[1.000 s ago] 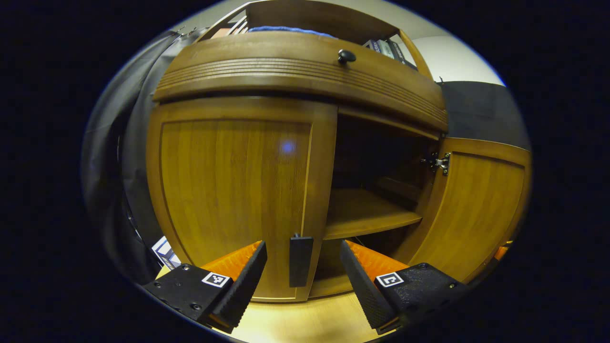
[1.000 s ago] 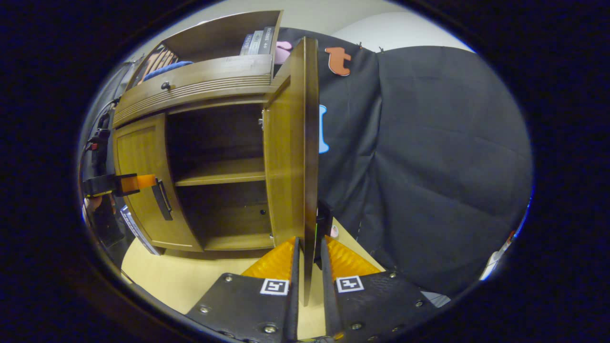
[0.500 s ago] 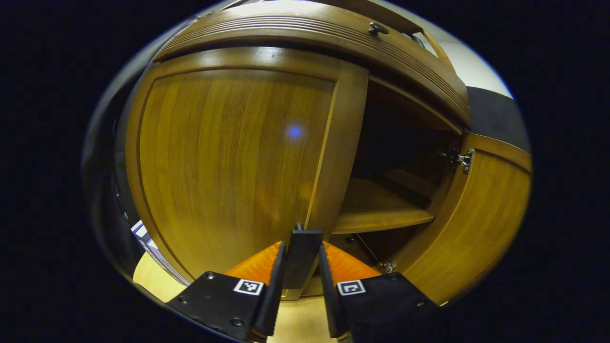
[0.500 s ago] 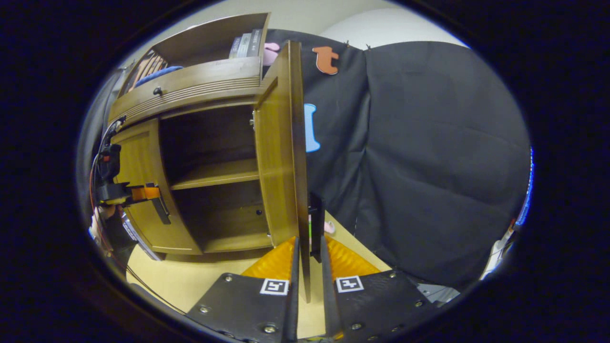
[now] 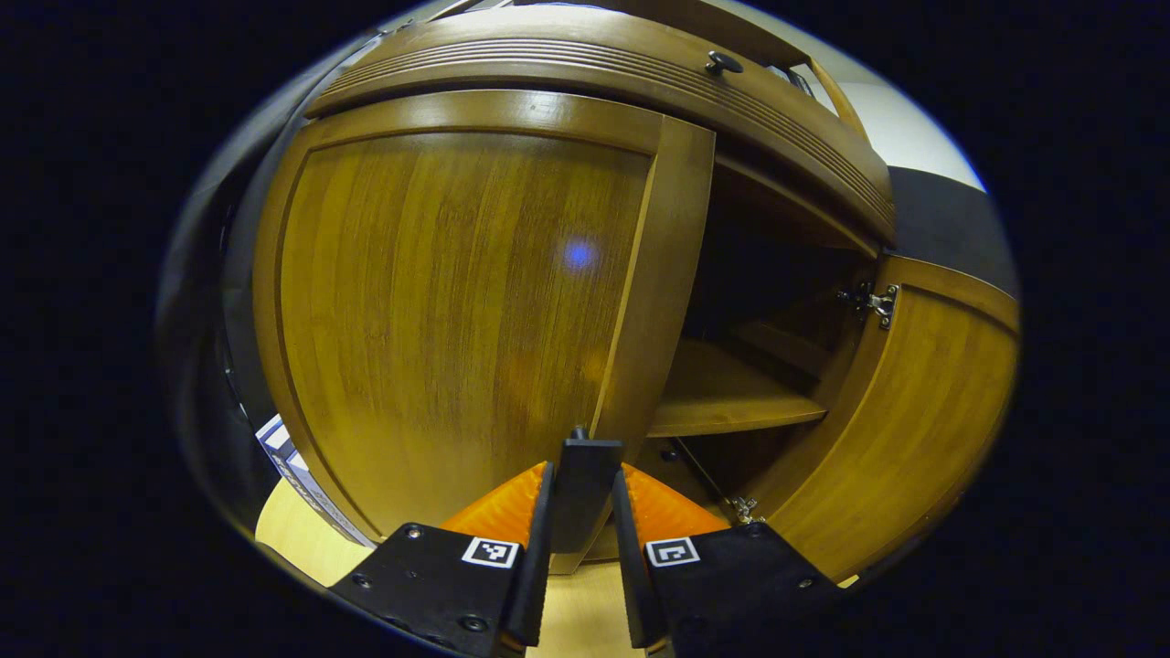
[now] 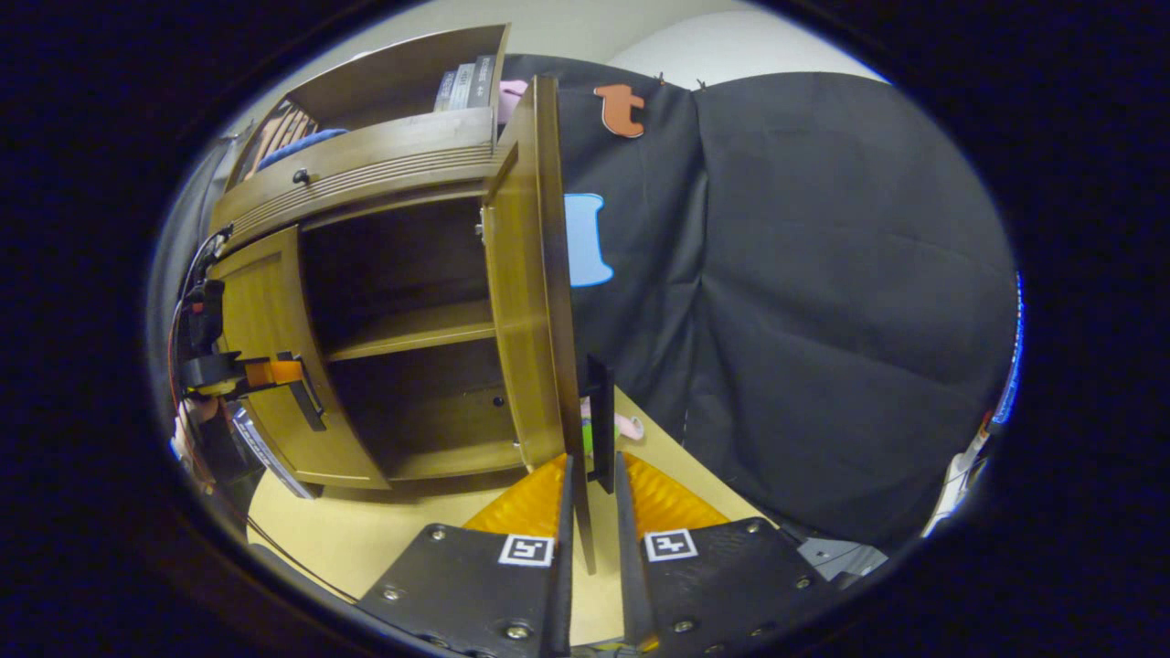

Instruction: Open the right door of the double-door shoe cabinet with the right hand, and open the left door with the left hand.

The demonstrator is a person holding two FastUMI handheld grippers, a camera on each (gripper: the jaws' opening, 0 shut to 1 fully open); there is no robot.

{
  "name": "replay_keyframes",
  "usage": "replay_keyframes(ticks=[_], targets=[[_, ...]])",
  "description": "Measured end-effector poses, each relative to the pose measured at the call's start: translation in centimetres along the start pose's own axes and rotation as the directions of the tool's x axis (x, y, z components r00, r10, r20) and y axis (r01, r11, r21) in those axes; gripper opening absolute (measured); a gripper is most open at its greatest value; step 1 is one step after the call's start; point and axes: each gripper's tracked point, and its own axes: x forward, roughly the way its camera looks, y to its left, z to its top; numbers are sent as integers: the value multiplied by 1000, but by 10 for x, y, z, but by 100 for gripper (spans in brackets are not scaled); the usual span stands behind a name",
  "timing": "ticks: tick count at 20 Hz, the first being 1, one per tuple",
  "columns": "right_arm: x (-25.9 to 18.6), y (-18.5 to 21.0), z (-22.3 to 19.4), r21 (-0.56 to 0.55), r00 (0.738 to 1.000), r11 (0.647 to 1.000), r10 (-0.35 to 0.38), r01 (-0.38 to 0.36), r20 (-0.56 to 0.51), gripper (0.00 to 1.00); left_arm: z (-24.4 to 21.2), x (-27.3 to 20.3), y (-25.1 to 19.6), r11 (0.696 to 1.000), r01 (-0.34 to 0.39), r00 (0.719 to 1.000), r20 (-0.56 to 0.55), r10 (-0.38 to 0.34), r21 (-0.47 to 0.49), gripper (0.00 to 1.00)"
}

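Observation:
The wooden shoe cabinet's left door (image 5: 457, 302) looks barely ajar, its free edge just clear of the frame. My left gripper (image 5: 581, 498) is shut on that door's black handle (image 5: 585, 475). In the right gripper view the left gripper (image 6: 274, 372) shows small at the left door (image 6: 260, 302), a hand (image 6: 192, 429) behind it. The right door (image 6: 526, 292) stands wide open, edge-on to me. My right gripper (image 6: 591, 512) is shut on its black handle (image 6: 600, 429), with the door's edge also between the fingers. The open right door (image 5: 905, 411) also shows in the left gripper view.
Inside the cabinet is a bare shelf (image 6: 411, 329). Above the doors sits a drawer with a dark knob (image 5: 722, 62), and books (image 6: 462, 87) stand on top. The cabinet stands on a light wooden surface (image 6: 366, 530). Black cloth (image 6: 823, 320) hangs to the right.
My left gripper moved in from open and shut on the left door's handle. The right door swung a little wider with my right gripper on it.

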Motion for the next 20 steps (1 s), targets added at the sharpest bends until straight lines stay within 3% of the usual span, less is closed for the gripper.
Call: replay_keyframes(ticks=[10,13,14,15,16,20], targets=[[-3,3,-3,-18,998,998,62,-63,-26,22,-15,-70,9,998,-12,1000,15,13,-64,39],[-2,3,-4,-14,998,999,53,-53,-23,22,-17,-87,6,989,16,1000,15,-14,-146,34],[-2,3,-5,-8,998,998,54,-55,-26,22,-17,-100,14,984,-25,1000,12,27,-177,36],[-2,4,-6,-2,998,998,57,-57,-27,22,-18,-102,34,983,-79,996,23,84,-166,13],[-2,4,-5,1,998,998,61,-61,-27,22,-14,-105,57,978,-145,988,31,151,-150,3],[0,1,-7,-24,998,998,58,-59,-31,22,-11,-115,101,960,-198,978,25,207,-198,1]])
